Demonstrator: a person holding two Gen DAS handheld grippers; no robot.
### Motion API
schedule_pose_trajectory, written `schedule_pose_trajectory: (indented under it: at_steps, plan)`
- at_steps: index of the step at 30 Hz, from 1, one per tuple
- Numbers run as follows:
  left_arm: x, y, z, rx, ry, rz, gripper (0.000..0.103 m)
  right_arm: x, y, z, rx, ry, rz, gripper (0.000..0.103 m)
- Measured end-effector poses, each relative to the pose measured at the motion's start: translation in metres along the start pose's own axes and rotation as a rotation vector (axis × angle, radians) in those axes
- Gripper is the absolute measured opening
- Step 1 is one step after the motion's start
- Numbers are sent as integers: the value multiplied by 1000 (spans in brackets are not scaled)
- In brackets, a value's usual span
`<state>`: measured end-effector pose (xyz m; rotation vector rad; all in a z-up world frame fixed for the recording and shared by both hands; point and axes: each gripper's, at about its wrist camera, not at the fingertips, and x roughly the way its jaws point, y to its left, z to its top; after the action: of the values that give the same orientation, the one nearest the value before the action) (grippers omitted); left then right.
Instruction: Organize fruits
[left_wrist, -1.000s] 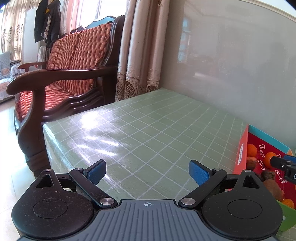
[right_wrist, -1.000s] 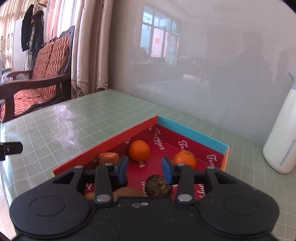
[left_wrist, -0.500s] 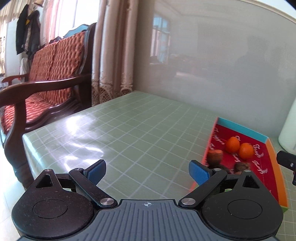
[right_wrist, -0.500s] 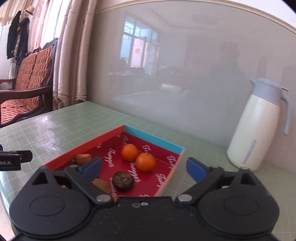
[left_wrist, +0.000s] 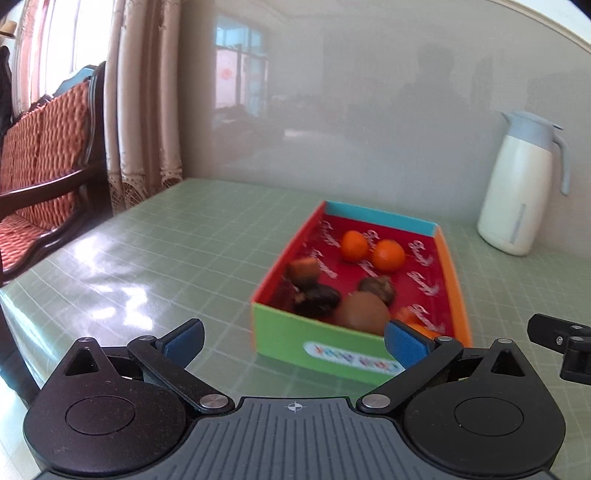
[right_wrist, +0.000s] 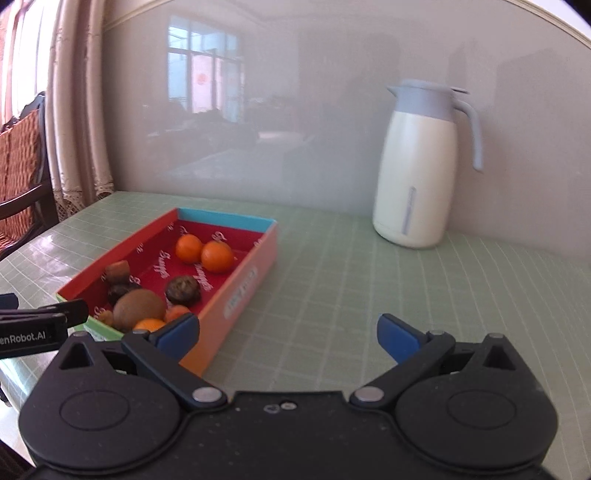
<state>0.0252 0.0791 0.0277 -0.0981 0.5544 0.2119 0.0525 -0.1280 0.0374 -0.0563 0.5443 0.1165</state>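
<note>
1. Showing a table (left_wrist: 184, 258) under a glossy, pale green checked cover, catching window glare toward its left edge and butting against a smooth grey wall panel (left_wrist: 369, 110) that is mirroring a window and a room.
2. Showing, past the table's left edge, lace-hemmed beige curtains (left_wrist: 147, 110) and a dark wooden sofa (left_wrist: 48, 147) with quilted red cushions.
3. Standing upright near the table's back right corner: a white rounded jug (right_wrist: 413, 177) with a grey-blue lid and handle, well apart from the box.
4. Resting flat toward the middle of the table: a shallow cardboard box (left_wrist: 317, 343) with a red printed floor and walls of green, red, blue and orange.
5. Lying inside it: two smooth oranges (right_wrist: 203, 253) touching each other near the blue far wall, a dark wrinkled round fruit (right_wrist: 183, 290) at the middle, a fuzzy brown kiwi (right_wrist: 138, 308) near the green wall, and smaller brown and orange pieces around it, too blurred to name.
6. Opening the jaws of the left gripper (left_wrist: 293, 339), with nothing between its blue pads, just short of the box's green wall.
7. Holding the right gripper (right_wrist: 289, 332) spread wide and empty above bare cover, beside the box's orange wall.
8. Giving the jug whole and sharp only in the right view; giving more of the sofa and the label on the green wall only in the left view.
</note>
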Motion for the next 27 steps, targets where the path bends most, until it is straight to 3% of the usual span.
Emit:
schedule_pose_trajectory:
  at_steps: [6, 15, 27]
  plan:
    - [-33, -13, -3, 45, 9, 7, 103, -27, -3, -21, 42, 33, -63, 103]
    - [-72, -20, -7, 104, 5, -41, 103, -50, 6, -38, 52, 41, -83, 103]
    - [-85, -25, -8, 102, -6, -59, 103, -62, 7, -36, 49, 24, -92, 103]
